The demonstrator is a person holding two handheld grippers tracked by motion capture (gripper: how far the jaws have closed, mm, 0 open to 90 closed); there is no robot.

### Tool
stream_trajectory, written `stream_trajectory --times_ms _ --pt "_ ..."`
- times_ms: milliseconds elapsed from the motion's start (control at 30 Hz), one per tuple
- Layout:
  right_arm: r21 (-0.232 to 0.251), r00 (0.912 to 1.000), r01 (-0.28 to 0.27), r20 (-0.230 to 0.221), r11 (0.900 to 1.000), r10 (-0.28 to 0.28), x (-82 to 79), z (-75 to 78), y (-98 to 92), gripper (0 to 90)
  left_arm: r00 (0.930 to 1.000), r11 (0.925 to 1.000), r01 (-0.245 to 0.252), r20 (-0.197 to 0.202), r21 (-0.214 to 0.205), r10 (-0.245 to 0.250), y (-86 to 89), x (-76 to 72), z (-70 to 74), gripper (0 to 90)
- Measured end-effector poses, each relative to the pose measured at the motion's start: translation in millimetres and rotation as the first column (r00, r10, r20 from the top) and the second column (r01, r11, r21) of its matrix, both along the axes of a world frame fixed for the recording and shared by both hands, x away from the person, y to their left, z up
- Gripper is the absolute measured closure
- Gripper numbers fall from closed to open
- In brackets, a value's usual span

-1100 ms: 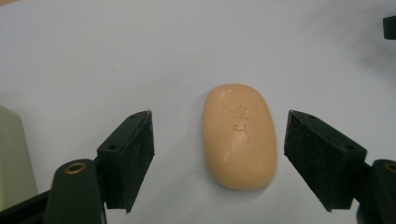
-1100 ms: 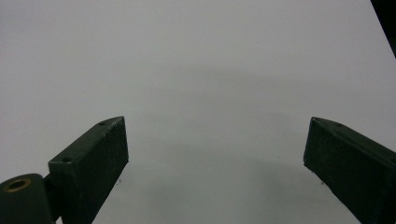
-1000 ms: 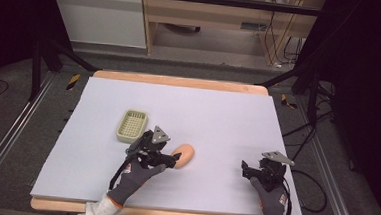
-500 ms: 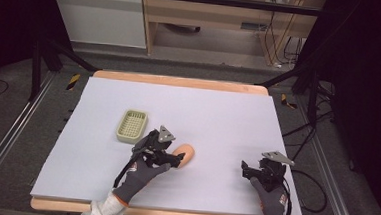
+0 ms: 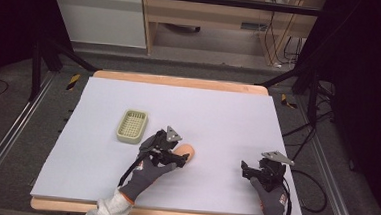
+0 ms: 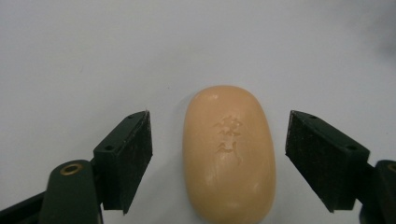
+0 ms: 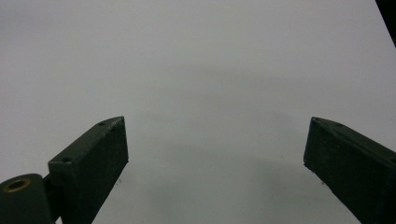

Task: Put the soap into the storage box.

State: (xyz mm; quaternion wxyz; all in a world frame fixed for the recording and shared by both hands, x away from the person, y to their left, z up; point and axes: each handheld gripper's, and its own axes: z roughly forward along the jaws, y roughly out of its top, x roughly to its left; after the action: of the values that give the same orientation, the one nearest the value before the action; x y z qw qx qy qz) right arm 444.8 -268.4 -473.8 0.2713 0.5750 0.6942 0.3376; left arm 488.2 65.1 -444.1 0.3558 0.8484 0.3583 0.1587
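the left claw [image 6: 219,154] is spread wide around the soap [image 6: 229,151] lying flat on the desk [image 5: 228,115], pads clear of both sides. likely next: close on it. the green tray [image 5: 131,126] nearby looks empty. the right claw [image 7: 215,168] rests wide, holding nothing.

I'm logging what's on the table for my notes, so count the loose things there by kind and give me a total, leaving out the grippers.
Soap bar: 1
Soap dish: 1
Total: 2
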Motion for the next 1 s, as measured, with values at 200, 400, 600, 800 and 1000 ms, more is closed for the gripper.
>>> stream_trajectory --times_ms 200,400,600,800,1000 --pt "0.001 1.0 -0.001 -0.003 1.0 0.001 0.3 -0.2 0.5 6.8 0.9999 0.9994 0.001 -0.011 0.035 -0.001 -6.8 2.2 -7.2 22.0" --pt "-0.007 1.0 -0.004 -0.002 1.0 0.004 0.7 -0.6 0.4 6.8 0.9998 0.998 0.008 -0.021 0.063 -0.006 -10.0 3.4 -12.3 21.7" --pt "-0.01 1.0 -0.005 -0.002 0.9999 0.005 1.0 -0.9 0.5 6.8 0.9992 0.9972 0.014 -0.038 0.073 -0.011 -12.8 4.6 -16.5 22.6" --pt "-0.009 1.0 -0.007 -0.004 0.9999 0.007 1.1 -0.9 0.5 6.8 0.9988 0.9967 0.014 -0.048 0.08 -0.01 -15.6 5.7 -20.3 24.4" --pt "-0.007 1.0 -0.007 -0.005 0.9999 0.007 1.1 -0.9 0.4 6.8 0.998 0.9959 0.013 -0.062 0.089 -0.007 -18.2 7.0 -24.8 28.0"
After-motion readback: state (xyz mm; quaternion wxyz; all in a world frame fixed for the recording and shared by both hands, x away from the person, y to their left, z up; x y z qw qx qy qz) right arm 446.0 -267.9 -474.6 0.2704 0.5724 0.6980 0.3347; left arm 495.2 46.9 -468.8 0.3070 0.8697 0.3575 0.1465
